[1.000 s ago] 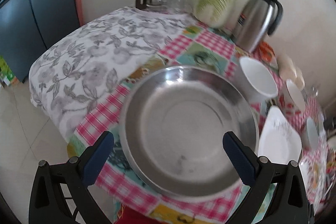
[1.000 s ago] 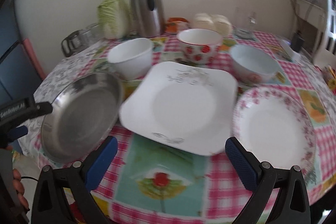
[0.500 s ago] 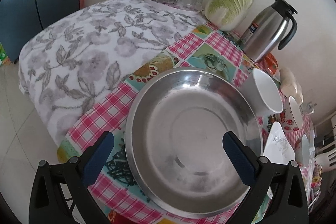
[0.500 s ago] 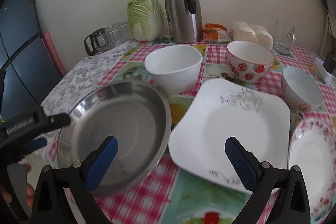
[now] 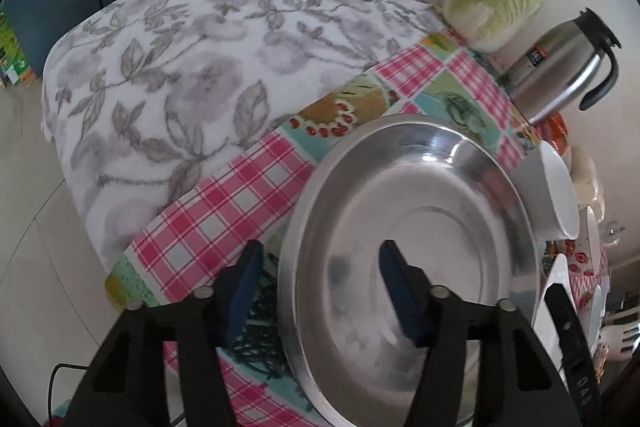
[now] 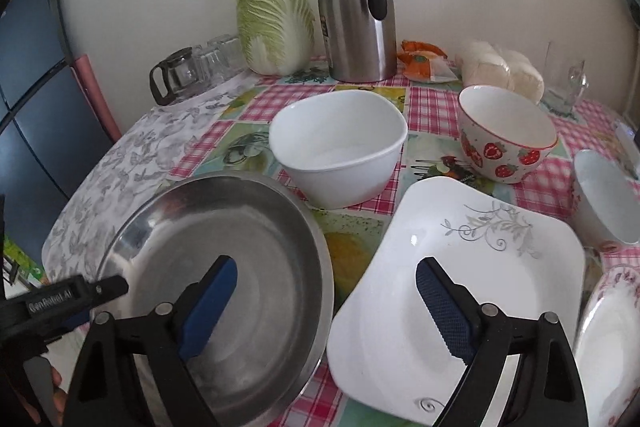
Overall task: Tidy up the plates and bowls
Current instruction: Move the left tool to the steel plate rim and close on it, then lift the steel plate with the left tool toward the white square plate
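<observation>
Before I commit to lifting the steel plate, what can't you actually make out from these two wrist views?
- Left gripper contact with the steel plate: fingers straddle its near rim, but the left wrist view doesn't show touch.
- Steel plate's near edge: hidden by the right gripper in the right wrist view.
- Floral-rimmed plate: cut off by the right wrist frame edge.
- Thermos label: too small.

Left claw (image 5: 320,283) straddles steel plate (image 5: 412,259) rim.

The floral plate (image 6: 612,343) is cut off by the right edge. The steel plate (image 5: 412,267) is partly hidden by the left claw (image 5: 320,287).
</observation>
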Tool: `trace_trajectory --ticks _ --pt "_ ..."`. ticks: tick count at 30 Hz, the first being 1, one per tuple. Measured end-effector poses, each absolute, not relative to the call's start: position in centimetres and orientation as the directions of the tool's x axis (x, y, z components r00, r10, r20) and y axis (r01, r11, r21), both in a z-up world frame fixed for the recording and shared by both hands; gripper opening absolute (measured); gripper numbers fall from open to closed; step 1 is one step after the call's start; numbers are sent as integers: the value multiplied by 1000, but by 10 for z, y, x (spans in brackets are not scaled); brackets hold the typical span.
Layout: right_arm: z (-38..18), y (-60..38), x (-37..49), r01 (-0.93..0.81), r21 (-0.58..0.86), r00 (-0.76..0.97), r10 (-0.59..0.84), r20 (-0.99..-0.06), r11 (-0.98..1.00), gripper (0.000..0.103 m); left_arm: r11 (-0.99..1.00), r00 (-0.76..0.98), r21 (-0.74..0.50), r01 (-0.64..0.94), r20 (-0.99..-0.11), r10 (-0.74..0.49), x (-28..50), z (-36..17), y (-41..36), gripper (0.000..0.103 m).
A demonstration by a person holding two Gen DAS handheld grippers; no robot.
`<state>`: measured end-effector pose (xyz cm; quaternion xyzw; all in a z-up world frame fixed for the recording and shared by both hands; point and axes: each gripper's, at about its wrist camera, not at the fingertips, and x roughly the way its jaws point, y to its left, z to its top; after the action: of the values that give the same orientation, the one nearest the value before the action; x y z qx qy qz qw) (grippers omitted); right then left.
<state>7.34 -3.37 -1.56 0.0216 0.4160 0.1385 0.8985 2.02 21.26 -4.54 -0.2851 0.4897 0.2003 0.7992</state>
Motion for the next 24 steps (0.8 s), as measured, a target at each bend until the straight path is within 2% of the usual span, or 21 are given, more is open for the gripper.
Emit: trace_trajectory --ticks 3,5,10,19,24 --pt "-18 -33 80 -237 175 609 286 -740 956 75 748 441 -270 -606 -897 34 22 -47 214 51" --pt "-21 -32 84 -245 192 600 305 -740 950 61 749 445 -276 -602 -895 29 23 -48 214 50" --pt "-31 -30 87 -257 223 579 334 -744 940 39 762 462 -295 -577 -887 7 28 -53 211 48" --pt "-43 -35 89 -230 280 555 362 -749 932 22 731 497 -352 -584 -867 -20 26 -55 217 48" --pt "-45 -35 86 -236 317 539 395 -744 919 17 721 476 -311 -620 -879 30 19 -54 225 48"
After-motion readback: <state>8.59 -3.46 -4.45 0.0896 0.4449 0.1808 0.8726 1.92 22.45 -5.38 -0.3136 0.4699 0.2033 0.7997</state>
